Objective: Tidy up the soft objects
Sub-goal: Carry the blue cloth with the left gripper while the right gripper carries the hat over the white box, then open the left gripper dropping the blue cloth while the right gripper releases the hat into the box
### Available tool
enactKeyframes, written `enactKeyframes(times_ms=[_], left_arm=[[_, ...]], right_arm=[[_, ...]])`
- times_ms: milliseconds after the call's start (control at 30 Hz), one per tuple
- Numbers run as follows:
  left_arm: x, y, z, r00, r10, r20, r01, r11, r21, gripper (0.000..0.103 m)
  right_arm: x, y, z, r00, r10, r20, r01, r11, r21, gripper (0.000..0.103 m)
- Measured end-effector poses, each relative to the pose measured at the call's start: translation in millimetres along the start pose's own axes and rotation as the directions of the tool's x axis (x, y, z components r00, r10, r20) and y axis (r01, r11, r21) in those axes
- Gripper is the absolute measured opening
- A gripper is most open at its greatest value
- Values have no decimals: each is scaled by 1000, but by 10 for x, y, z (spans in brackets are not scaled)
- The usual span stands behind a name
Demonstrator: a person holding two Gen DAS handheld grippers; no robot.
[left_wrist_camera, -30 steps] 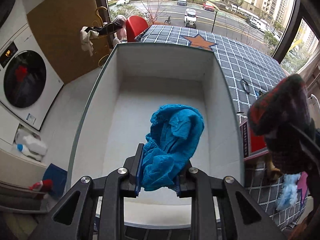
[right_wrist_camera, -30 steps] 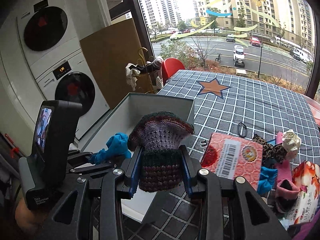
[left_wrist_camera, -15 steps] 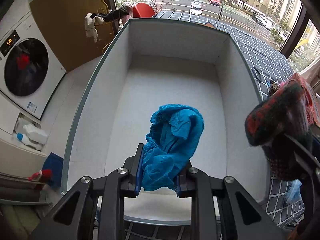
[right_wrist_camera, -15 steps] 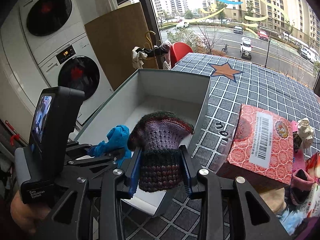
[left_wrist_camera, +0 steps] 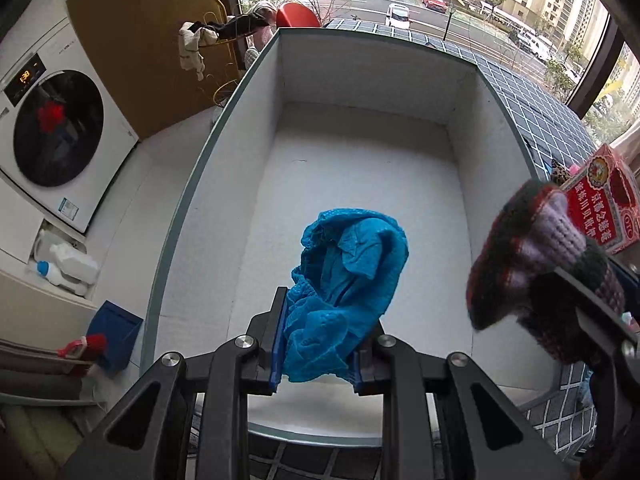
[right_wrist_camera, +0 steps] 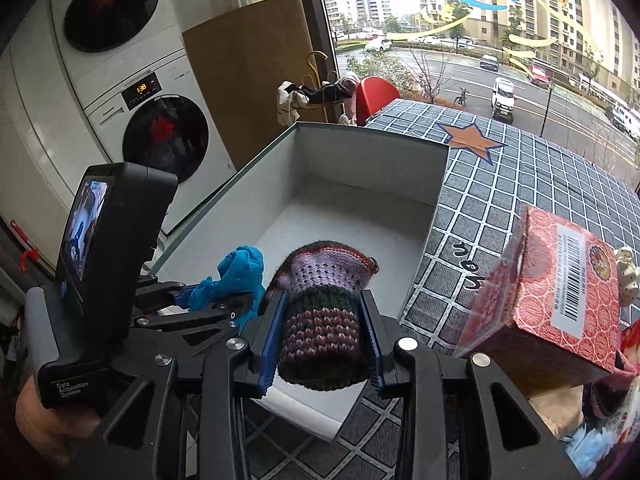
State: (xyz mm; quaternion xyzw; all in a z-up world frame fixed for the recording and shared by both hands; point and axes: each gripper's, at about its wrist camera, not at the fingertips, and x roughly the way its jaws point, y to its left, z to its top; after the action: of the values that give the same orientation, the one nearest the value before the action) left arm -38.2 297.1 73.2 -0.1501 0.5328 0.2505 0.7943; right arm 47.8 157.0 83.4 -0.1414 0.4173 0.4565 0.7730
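Blue knit cloth (left_wrist_camera: 344, 292) is bunched between the two blue pads of the left gripper (left_wrist_camera: 316, 344), jaws clamped on its lower part, and the rest of it sticks up and forward past the fingertips. It hangs above the white box (left_wrist_camera: 256, 92), over the near half of the bare floor; cannot tell if it touches the floor. In the right wrist view the same cloth (right_wrist_camera: 236, 280) shows left of centre, poking out of the left gripper's black frame (right_wrist_camera: 192, 308), over the box's near left wall.

Striped knit piece (right_wrist_camera: 324, 312), purple, dark green and maroon, is pinched by the right gripper (right_wrist_camera: 324, 340), pads pressing both sides of its ribbed cuff. The wider lilac part flares beyond the tips. It sits above the near corner of the white box (right_wrist_camera: 360, 152), just inside the rim. In the left wrist view the striped knit piece (left_wrist_camera: 536, 264) and the right gripper's black finger (left_wrist_camera: 588, 300) are at the right edge, over the box's right wall.

Red patterned carton (right_wrist_camera: 560, 280) stands just right of the box on the grey checked tablecloth (right_wrist_camera: 520, 184), tilted, barcode up. An orange star (right_wrist_camera: 472, 140) is on the cloth beyond the box. Washing machine (right_wrist_camera: 160, 128) beyond the box at left. A hand (right_wrist_camera: 48, 420) grips the left device at lower left.
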Motion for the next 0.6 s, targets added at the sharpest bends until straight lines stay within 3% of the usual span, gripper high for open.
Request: enactKeyframes(times_ms=[600], left_arm=[[35,7,46,1000,18,10,-18,1000,18,27]], right_arm=[[64,17,189,1000,-20,5,20,1000,-12,37]])
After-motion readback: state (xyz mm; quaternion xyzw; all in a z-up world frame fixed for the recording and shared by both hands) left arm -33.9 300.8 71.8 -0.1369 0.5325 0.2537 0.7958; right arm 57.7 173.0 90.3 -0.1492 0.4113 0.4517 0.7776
